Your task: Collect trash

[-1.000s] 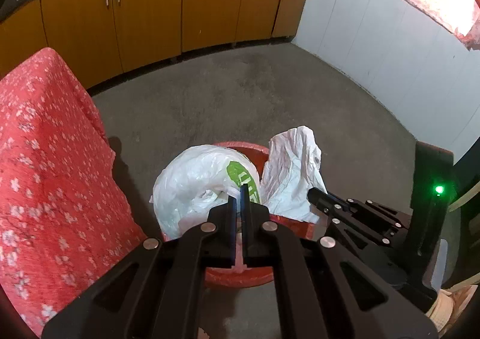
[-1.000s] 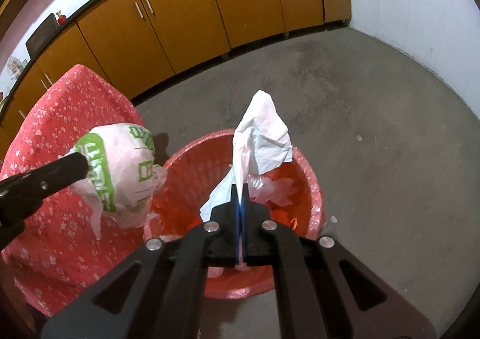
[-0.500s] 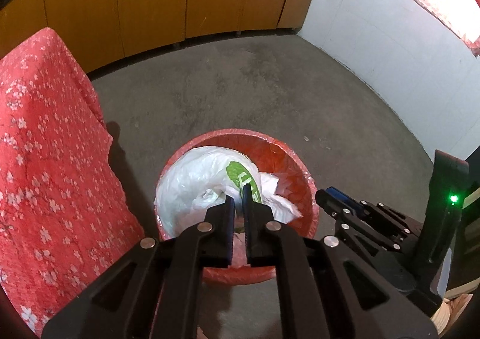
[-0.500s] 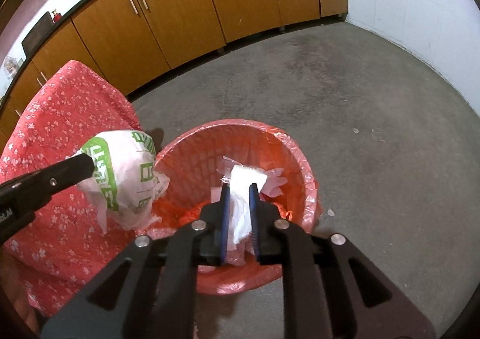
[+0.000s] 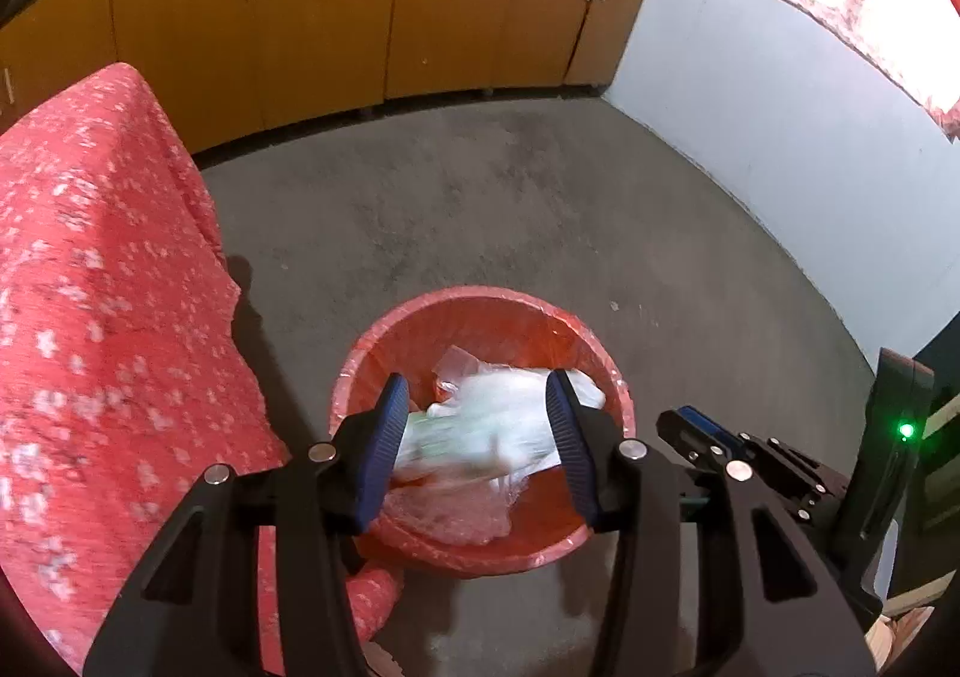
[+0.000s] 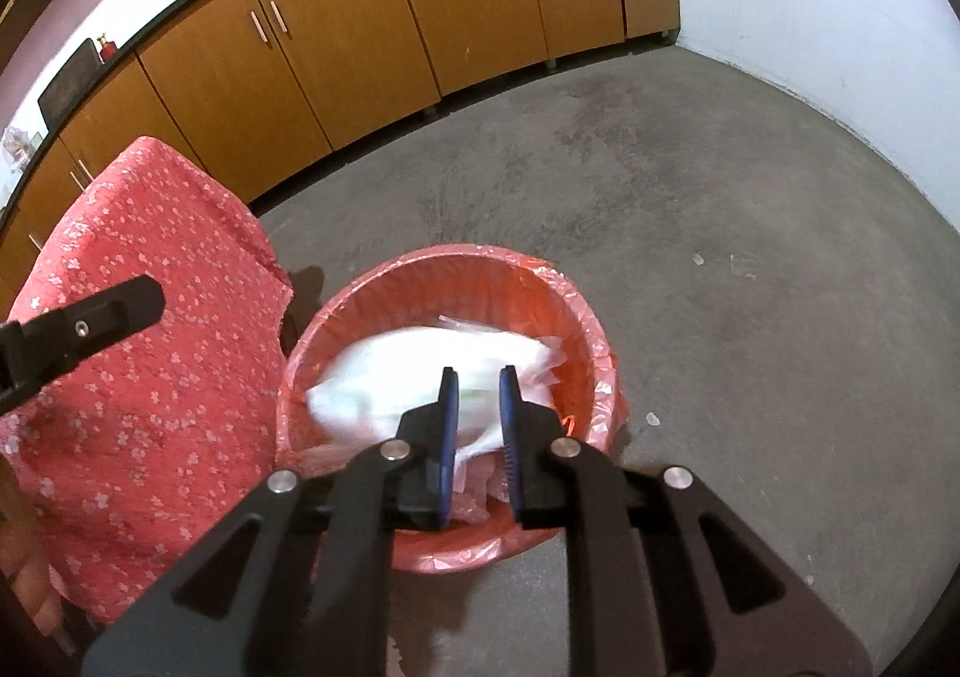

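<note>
My left gripper [image 5: 477, 431] has just been opening: its blue-padded jaws stand well apart now, and the crumpled white plastic bag with green print [image 5: 480, 425] shows blurred between them, touching neither pad that I can see. I read it as dropping free, straight ahead and below the fingertips, into the round red bin lined with thin red plastic [image 5: 384, 329].

My right gripper [image 6: 478, 425] sits with its jaws at a narrow gap, nothing pinched between them. From this side the same white bag [image 6: 420, 371] lies smeared across the bin's [image 6: 540, 281] mouth, stretched roughly left to right, just beyond and below my tips. Both grippers point down at the bin from the near side; the left gripper [image 6: 90, 317] shows at the left edge of the right view, beside the red floral cloth draped over furniture [image 6: 150, 287].

So the trash is in or at the bin's opening, beneath both hands. Any further pieces lie elsewhere: I see small pale scraps on the grey concrete floor [image 6: 699, 260] to the right of the bin, nearer my right hand.
</note>
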`<move>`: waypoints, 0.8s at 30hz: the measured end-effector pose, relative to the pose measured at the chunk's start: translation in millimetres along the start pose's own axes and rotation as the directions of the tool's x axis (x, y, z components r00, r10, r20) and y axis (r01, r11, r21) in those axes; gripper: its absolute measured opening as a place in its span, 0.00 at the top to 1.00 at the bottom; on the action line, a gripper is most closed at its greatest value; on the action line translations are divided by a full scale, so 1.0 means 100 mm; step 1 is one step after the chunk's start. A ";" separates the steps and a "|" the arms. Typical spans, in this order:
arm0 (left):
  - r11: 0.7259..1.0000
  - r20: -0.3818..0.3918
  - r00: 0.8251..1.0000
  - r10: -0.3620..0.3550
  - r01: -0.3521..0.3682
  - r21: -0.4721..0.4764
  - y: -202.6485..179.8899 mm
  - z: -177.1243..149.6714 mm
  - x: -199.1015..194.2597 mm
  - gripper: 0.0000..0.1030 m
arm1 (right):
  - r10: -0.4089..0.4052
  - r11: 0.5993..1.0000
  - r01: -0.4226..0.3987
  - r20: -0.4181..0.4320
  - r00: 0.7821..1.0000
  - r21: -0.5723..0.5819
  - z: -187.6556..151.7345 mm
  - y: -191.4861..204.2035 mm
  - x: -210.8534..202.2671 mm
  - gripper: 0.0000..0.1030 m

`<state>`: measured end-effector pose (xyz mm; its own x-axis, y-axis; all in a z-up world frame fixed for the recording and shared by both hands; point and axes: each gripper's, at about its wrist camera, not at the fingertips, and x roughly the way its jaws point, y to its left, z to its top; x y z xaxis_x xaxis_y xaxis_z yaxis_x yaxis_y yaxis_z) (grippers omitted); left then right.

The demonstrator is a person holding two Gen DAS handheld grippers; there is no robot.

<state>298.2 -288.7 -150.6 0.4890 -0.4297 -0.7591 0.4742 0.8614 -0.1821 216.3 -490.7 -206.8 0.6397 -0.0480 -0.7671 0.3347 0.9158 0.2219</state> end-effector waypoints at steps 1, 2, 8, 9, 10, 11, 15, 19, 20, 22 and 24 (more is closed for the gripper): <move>1.000 0.008 1.000 0.003 -0.003 -0.007 0.02 0.01 -0.04 0.53 | 0.001 1.000 -0.001 0.005 1.000 -0.003 0.01 0.01 -0.03 0.85; 1.000 0.016 1.000 0.004 -0.004 -0.017 0.06 0.01 -0.09 0.53 | 0.003 1.000 -0.003 0.013 1.000 -0.006 0.01 0.03 -0.07 0.84; 0.998 0.081 0.996 0.028 -0.023 -0.060 0.21 0.02 -0.46 0.53 | 0.021 0.998 -0.017 0.082 0.996 -0.055 0.10 0.26 -0.43 0.74; 0.997 0.100 0.994 0.039 -0.033 -0.066 0.25 0.02 -0.58 0.53 | 0.027 0.998 -0.021 0.096 0.995 -0.065 0.12 0.32 -0.51 0.73; 0.997 0.114 0.992 0.046 -0.038 -0.071 0.28 0.01 -0.66 0.53 | 0.033 0.997 -0.025 0.110 0.993 -0.073 0.14 0.37 -0.60 0.71; 0.996 0.132 0.990 0.056 -0.047 -0.076 0.32 0.00 -0.77 0.53 | 0.044 0.996 -0.034 0.127 0.991 -0.080 0.16 0.43 -0.70 0.69; 0.992 0.196 0.974 0.111 -0.095 -0.086 0.48 -0.07 -1.22 0.53 | 0.070 0.991 -0.045 0.204 0.976 -0.125 0.23 0.67 -1.12 0.58; 0.980 0.280 0.940 0.195 -0.178 -0.085 0.63 -0.24 -1.78 0.40 | 0.102 0.984 -0.051 0.303 0.948 -0.172 0.26 0.97 -1.65 0.31; 0.978 0.298 0.931 0.208 -0.191 -0.087 0.65 -0.28 -1.89 0.36 | 0.113 0.982 -0.054 0.340 0.934 -0.180 0.25 1.05 -1.82 0.23; 0.970 0.349 0.905 0.242 -0.220 -0.102 0.71 -0.41 -2.22 0.30 | 0.135 0.981 -0.067 0.384 0.913 -0.184 0.22 1.16 -2.06 0.11; 0.964 0.376 0.888 0.265 -0.238 -0.117 0.75 -0.51 -2.45 0.21 | 0.148 0.981 -0.077 0.430 0.891 -0.177 0.17 1.26 -2.30 0.04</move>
<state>176.6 -104.8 -9.6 0.8351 -0.2556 -0.4870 0.2555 0.9644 -0.0681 123.1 -371.5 7.7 0.9168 -0.0790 -0.3914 0.1565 0.9729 0.1702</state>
